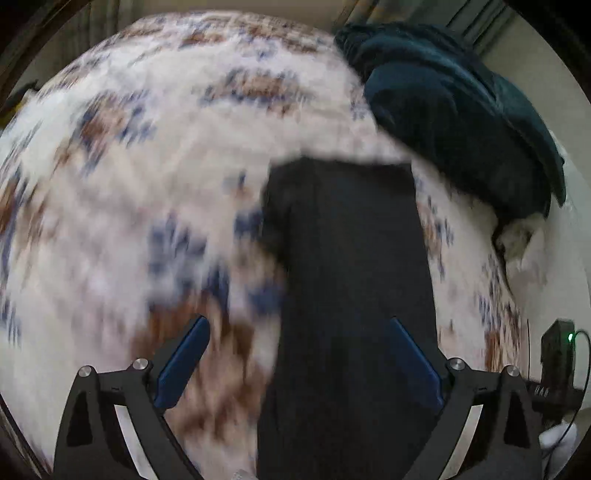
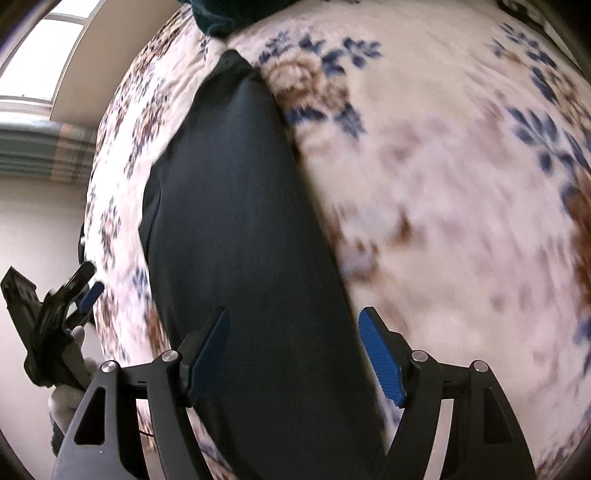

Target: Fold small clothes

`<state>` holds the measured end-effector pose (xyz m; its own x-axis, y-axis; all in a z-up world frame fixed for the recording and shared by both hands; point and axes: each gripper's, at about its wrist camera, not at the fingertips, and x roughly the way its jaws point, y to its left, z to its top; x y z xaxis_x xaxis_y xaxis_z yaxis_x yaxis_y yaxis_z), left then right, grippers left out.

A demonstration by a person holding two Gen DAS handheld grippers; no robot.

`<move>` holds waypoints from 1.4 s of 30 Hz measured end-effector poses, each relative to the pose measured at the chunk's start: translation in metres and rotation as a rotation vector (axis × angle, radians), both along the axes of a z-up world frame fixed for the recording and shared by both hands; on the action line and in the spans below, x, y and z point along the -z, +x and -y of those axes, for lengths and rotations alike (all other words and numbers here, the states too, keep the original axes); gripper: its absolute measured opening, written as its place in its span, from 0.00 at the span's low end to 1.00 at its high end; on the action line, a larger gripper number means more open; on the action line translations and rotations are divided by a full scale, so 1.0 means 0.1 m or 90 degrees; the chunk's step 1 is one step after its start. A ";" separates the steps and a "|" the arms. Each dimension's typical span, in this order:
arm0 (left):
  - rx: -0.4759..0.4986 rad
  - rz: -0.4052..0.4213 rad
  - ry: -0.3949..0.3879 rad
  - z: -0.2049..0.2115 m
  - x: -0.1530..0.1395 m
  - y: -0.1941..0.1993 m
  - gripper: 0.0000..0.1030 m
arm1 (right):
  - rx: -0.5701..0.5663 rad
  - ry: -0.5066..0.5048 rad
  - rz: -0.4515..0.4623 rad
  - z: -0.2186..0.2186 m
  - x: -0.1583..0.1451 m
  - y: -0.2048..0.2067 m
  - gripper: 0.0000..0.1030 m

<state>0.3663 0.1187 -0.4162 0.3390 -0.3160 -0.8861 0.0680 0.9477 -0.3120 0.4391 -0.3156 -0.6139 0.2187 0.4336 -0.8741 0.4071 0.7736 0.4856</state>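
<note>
A dark, long garment lies flat on a floral bedspread. It also shows in the right wrist view, stretched away from me. My left gripper is open, its blue-padded fingers above the garment's near end and left edge. My right gripper is open above the garment's near part, its right pad over the bedspread. The left gripper also shows at the left edge of the right wrist view, held by a gloved hand, beside the bed.
A dark teal bundle of cloth lies at the far right of the bed, its edge at the top of the right wrist view. A black device with a green light stands right of the bed. A window is far left.
</note>
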 end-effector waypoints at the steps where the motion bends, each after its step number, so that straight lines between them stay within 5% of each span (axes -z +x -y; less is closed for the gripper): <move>1: -0.011 -0.016 -0.004 -0.03 0.01 -0.23 0.96 | -0.007 0.003 -0.006 0.01 -0.01 -0.12 0.72; 7: -0.055 -0.117 0.006 -0.08 0.18 -1.41 0.95 | -0.047 0.029 -0.047 -0.08 -0.12 -0.98 0.72; 13: -0.081 -0.208 0.012 0.17 0.73 -2.19 0.91 | -0.095 0.032 -0.103 -0.27 -0.02 -1.80 0.72; 15: -0.081 -0.209 0.043 0.23 0.86 -2.29 0.65 | -0.098 0.034 -0.126 -0.31 0.11 -2.02 0.72; 16: -0.084 -0.211 0.055 0.24 0.93 -2.31 0.32 | -0.100 0.031 -0.134 -0.32 0.16 -2.10 0.72; 17: -0.094 -0.205 0.054 0.22 0.95 -2.32 0.13 | -0.095 0.030 -0.145 -0.32 0.23 -2.20 0.72; 25: -0.090 -0.131 0.016 0.14 0.56 -2.44 0.08 | -0.094 0.029 -0.168 -0.38 0.50 -2.49 0.72; 32: -0.122 -0.170 -0.028 -0.10 0.68 -2.46 0.09 | -0.152 0.009 -0.190 -0.74 0.79 -2.50 0.72; 36: -0.118 -0.207 -0.080 -0.10 0.76 -2.45 0.18 | -0.156 0.001 -0.194 -0.86 0.89 -2.52 0.72; 42: -0.127 -0.197 -0.046 -0.12 0.78 -2.60 0.12 | -0.153 -0.007 -0.192 -0.96 0.91 -2.54 0.72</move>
<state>0.1063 0.1306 -0.4940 0.1207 -0.3363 -0.9340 -0.2240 0.9074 -0.3557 0.1848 -0.2196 -0.7048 -0.1561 0.4315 -0.8885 0.3373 0.8688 0.3626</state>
